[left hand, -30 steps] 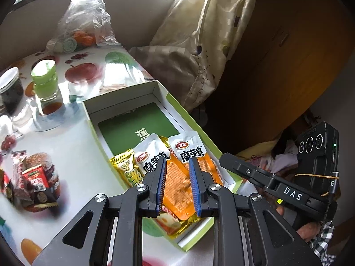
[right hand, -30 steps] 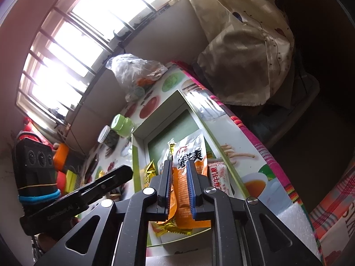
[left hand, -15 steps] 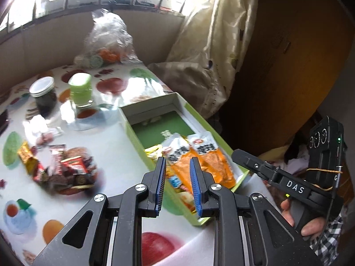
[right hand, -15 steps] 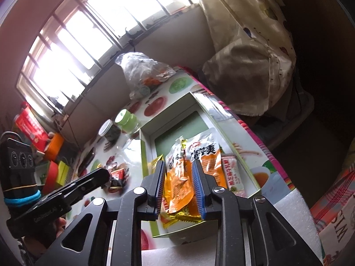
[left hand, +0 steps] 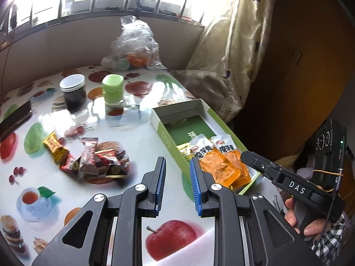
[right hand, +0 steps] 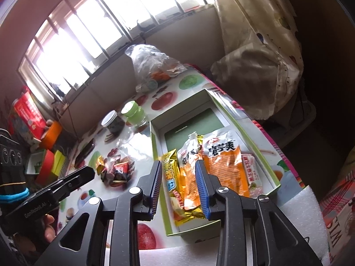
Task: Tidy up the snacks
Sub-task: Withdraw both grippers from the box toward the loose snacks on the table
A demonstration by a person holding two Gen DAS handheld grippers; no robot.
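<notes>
A green-edged white box [left hand: 160,124] [right hand: 274,178] lies on the fruit-print table and holds two orange snack packets [left hand: 221,166] [right hand: 226,161], a yellow packet [right hand: 169,173] and a small pink packet [right hand: 249,173]. A pile of small wrapped snacks [left hand: 97,159] [right hand: 117,169] lies on the table left of the box. My left gripper [left hand: 177,186] is open and empty above the table, between the pile and the box. My right gripper [right hand: 178,188] is open and empty above the near end of the box; it also shows in the left wrist view [left hand: 277,175].
A dark jar with a white lid [left hand: 73,93], a green-lidded jar [left hand: 112,90], a clear plastic bag of fruit [left hand: 133,44] and a phone [left hand: 15,119] stand further back. A curtain [left hand: 221,71] hangs right of the table. White foam [right hand: 299,217] lies at the near edge.
Both grippers have drawn back and up from the box. The right gripper has opened wider and the orange packet now lies in the box. The left view has swung left toward the snack pile.
</notes>
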